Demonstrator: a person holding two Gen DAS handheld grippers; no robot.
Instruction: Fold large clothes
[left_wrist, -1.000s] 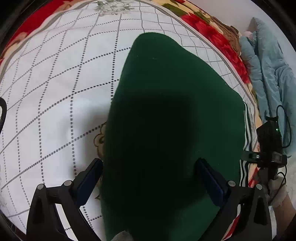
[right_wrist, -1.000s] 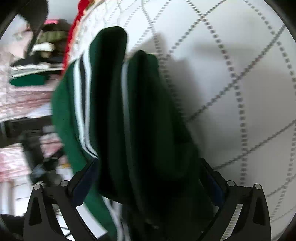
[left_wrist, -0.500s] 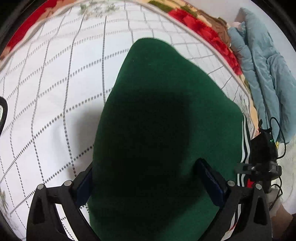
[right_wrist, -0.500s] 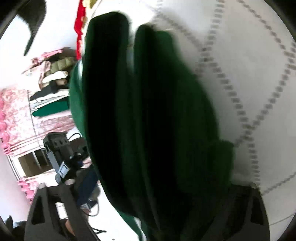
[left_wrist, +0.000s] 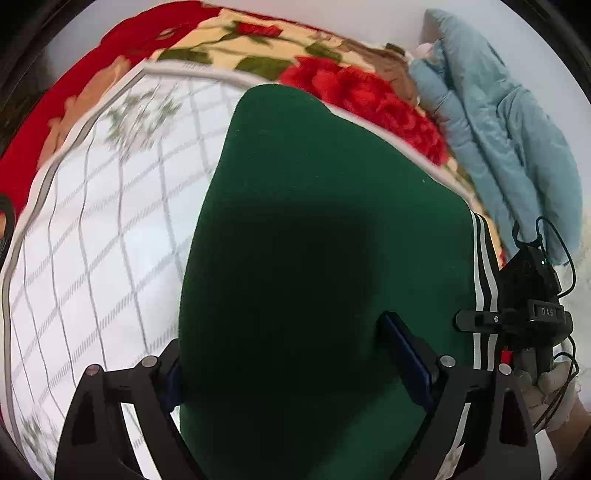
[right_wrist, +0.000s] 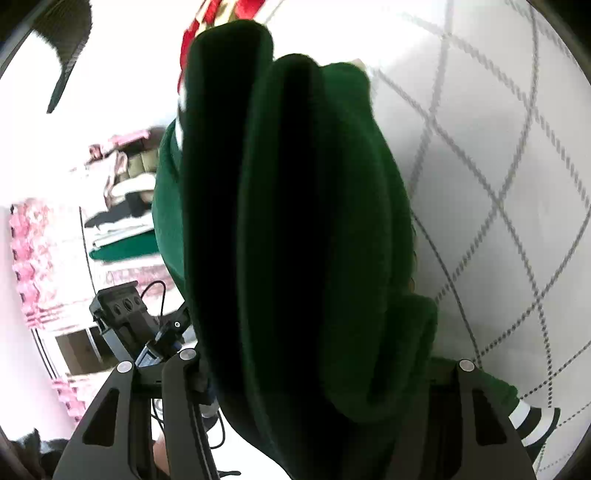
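Both the left gripper (left_wrist: 291, 373) and right gripper (right_wrist: 317, 373) clamp the folded green garment (left_wrist: 325, 236), lifting it off the checked bedspread (left_wrist: 92, 236) for carrying.

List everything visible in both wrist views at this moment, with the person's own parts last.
Garment: one, dark green with striped trim, folded, held between both grippers.
Bedsheet: one, white with grey grid, under the garment.
Blanket: one, red floral, at the far edge.
Jacket: one, light blue, far right.
Clothes stack: one, mixed colours, background shelf.
Left gripper: black, garment between its fingers.
Right gripper: black, garment between its fingers.
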